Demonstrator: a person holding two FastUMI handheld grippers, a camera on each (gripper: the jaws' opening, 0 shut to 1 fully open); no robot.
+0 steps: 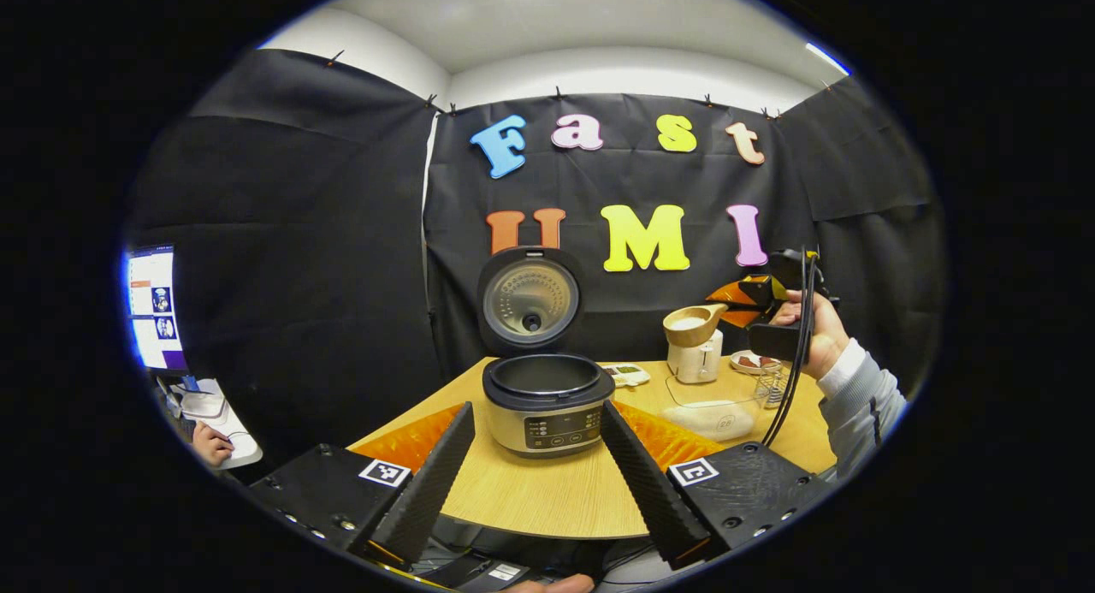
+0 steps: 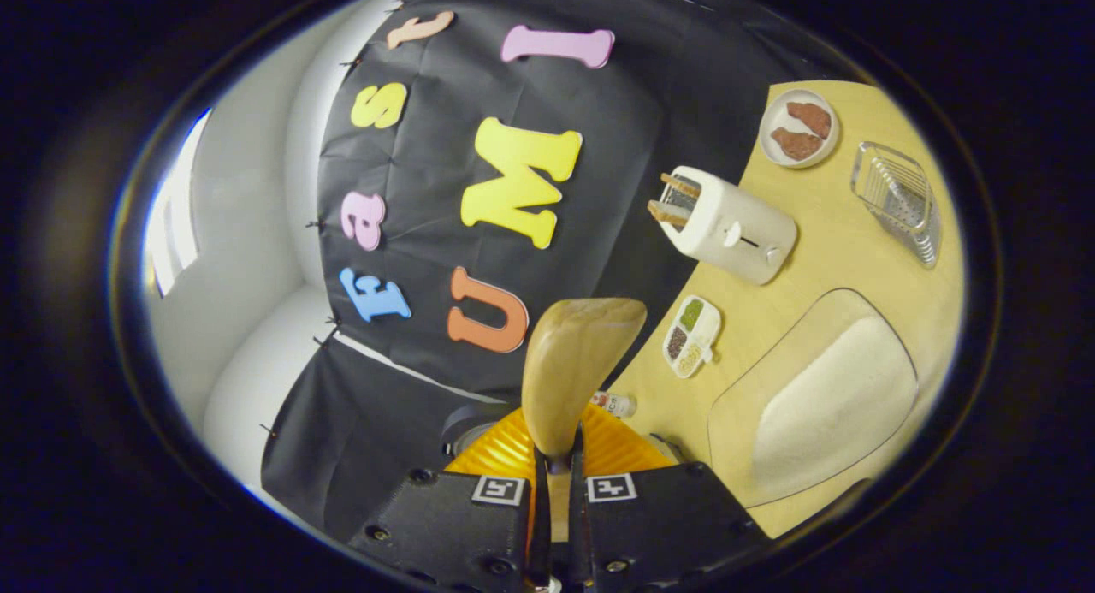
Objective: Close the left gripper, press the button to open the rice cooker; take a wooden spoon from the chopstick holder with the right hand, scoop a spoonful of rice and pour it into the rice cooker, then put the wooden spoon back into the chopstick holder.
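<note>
The rice cooker (image 1: 547,405) stands on an orange mat (image 1: 411,435) with its lid (image 1: 529,300) swung up and the pot open. My left gripper (image 1: 543,482) is open, its fingers (image 1: 436,473) spread to either side of the cooker and short of it. To the right, a hand holds my right gripper (image 1: 753,306) up in the air, shut on the handle of the wooden spoon (image 1: 691,323), whose bowl carries white rice. In the right gripper view the spoon (image 2: 573,362) juts out from my right gripper (image 2: 556,469), seen from its underside.
A white toaster (image 1: 695,358) (image 2: 727,223) stands behind the clear rice container (image 1: 710,409) (image 2: 821,405). A wire holder (image 1: 774,386) (image 2: 898,201), a plate with brown pieces (image 2: 798,128) and a small divided dish (image 2: 691,336) share the wooden table (image 1: 547,490). A screen (image 1: 154,306) glows at far left.
</note>
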